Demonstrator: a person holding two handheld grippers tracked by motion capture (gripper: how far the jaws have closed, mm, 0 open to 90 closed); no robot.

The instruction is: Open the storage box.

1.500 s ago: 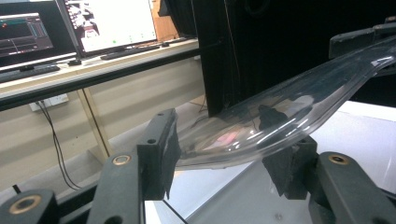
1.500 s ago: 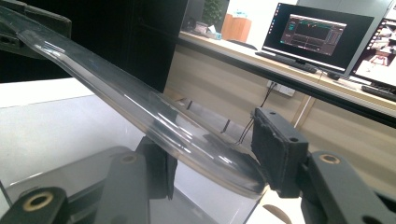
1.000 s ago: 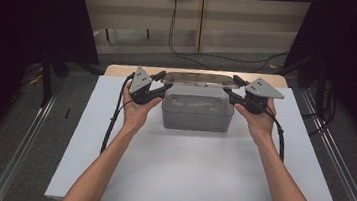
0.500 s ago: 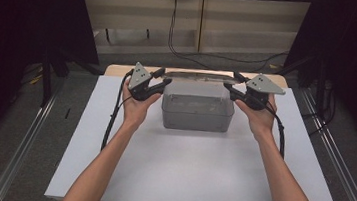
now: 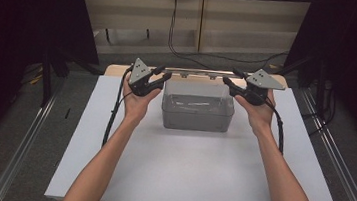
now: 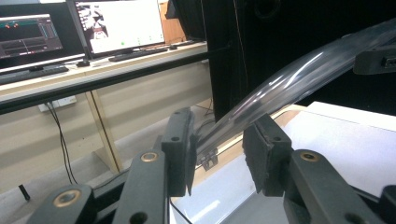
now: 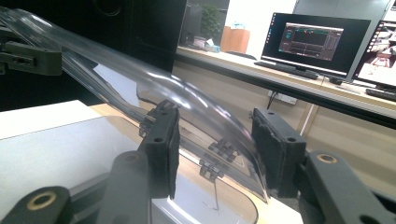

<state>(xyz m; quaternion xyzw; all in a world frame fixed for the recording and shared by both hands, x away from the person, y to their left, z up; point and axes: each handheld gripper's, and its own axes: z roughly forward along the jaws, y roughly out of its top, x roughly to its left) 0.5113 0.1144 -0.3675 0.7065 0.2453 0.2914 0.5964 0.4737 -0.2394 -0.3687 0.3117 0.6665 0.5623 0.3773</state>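
While both grippers flank it, the clear hinged lid (image 5: 196, 75) stands raised over the storage box (image 5: 197, 111).
Left gripper (image 5: 163, 77) at 9 o'clock has just been closing, lid edge between its jaws; right gripper (image 5: 228, 82) at 3 o'clock straddles the lid, grip unclear; box at table (image 5: 183, 176) far edge.

The box (image 5: 197, 111) in the middle is clear, greyish plastic, and its raised lid (image 6: 299, 74) is see-through with pale streaks of glare. Under the box, the table (image 5: 194, 172) wears a plain white top, with a strip of light wood edge (image 5: 114, 68) behind the box. Either side of the box, the left gripper (image 5: 161, 76) and right gripper (image 5: 228, 81) are black, each topped by a grey plate dotted with small holes. Their jaws are matt black with brass-coloured pins. Beyond the box, the floor (image 5: 29, 115) is grey.
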